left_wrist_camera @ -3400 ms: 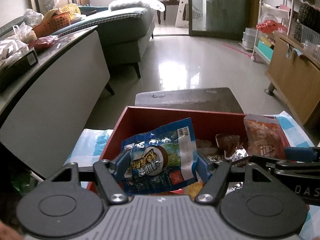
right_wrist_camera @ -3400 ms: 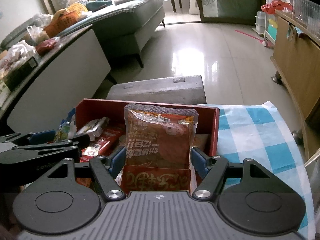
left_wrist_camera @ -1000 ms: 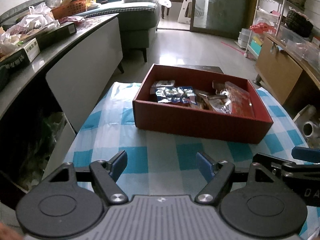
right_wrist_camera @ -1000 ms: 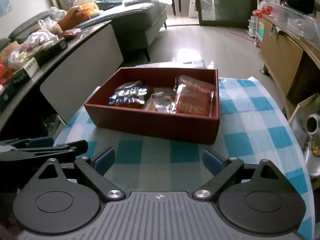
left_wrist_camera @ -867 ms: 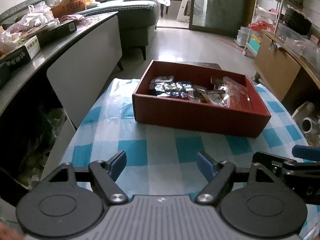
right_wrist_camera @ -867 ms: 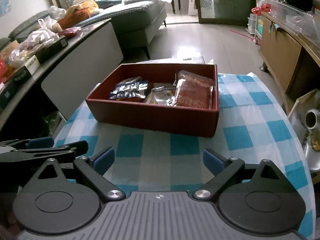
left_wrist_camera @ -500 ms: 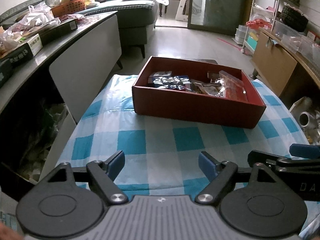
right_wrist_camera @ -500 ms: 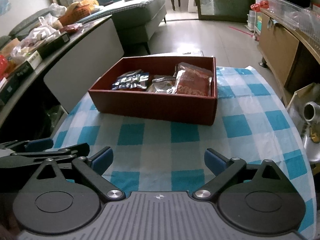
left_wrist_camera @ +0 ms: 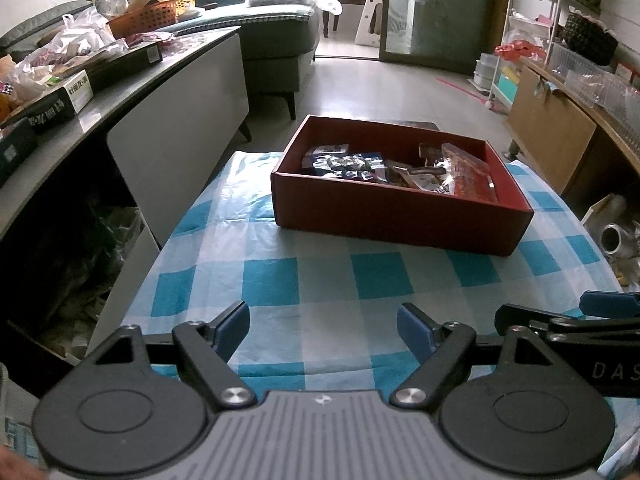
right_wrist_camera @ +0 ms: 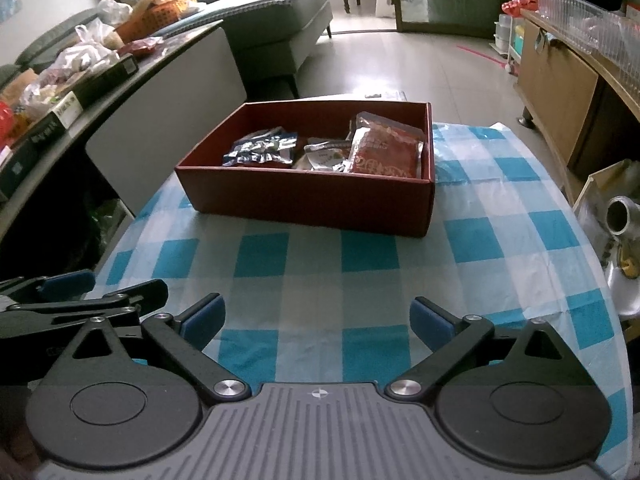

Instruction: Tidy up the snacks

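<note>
Hovering low over a blue-and-white checked cloth (left_wrist_camera: 320, 280), two handheld grippers face a red box (left_wrist_camera: 396, 216) of snacks set toward the far end of the surface. At far left a long grey counter (left_wrist_camera: 120, 92) carries plastic bags, dark cartons and an orange basket (left_wrist_camera: 144, 20), with a grey sofa (left_wrist_camera: 276, 36) beyond it. Next comes the left gripper (left_wrist_camera: 323, 322), its jaws standing well apart with nothing between the blue pads, only bare cloth showing in the gap. In the box, a blue foil packet (left_wrist_camera: 344, 160) lies at the left end, silver-wrapped snacks (left_wrist_camera: 416, 178) sit in the middle, and a red packet (left_wrist_camera: 468, 178) leans at the right end against the wall. From the right wrist view the same red box (right_wrist_camera: 312, 204) sits ahead and slightly left, the blue foil packet (right_wrist_camera: 260, 148) flat on its floor and the red packet (right_wrist_camera: 386, 154) propped upright beside the silver-wrapped snacks (right_wrist_camera: 324, 158). The right gripper (right_wrist_camera: 316, 320) is spread wider than its partner, jaws empty and not touching the box, which stands well clear of both tools. To the far right a wooden cabinet (right_wrist_camera: 560, 80) lines the wall, and a metal pipe end (right_wrist_camera: 620, 216) shows below the edge of the surface.
</note>
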Available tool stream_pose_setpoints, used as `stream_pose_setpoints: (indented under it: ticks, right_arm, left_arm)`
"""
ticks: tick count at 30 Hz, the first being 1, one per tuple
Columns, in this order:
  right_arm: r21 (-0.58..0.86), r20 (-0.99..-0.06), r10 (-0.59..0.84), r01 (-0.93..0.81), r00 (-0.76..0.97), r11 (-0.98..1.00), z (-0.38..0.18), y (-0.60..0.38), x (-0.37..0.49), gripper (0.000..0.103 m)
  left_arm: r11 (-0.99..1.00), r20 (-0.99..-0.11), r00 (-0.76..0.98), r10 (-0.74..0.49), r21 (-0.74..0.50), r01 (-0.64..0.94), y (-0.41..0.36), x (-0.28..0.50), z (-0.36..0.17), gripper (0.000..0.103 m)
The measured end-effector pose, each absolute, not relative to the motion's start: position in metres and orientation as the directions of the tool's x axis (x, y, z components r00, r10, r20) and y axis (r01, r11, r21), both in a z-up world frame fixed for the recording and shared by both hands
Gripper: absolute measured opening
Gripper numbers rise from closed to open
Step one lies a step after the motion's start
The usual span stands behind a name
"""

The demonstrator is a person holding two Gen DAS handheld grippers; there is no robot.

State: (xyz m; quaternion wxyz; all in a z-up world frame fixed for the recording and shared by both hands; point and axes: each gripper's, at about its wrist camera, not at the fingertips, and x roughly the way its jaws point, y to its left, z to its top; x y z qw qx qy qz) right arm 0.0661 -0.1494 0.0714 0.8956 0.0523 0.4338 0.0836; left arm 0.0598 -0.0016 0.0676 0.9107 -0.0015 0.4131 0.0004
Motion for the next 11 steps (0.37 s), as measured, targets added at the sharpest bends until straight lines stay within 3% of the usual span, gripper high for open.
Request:
stream_pose_setpoints:
  ticks: [11]
  right_arm:
    - [0.167, -0.77, 0.197, -0.106, 0.607, 0.98, 0.0712, -0.1495, 0.066, 0.101]
  left_arm:
    - [1.0, -0.748, 0.663, 0.009, 0.008, -0.005, -0.0022, 0.0593, 0.0673, 0.076]
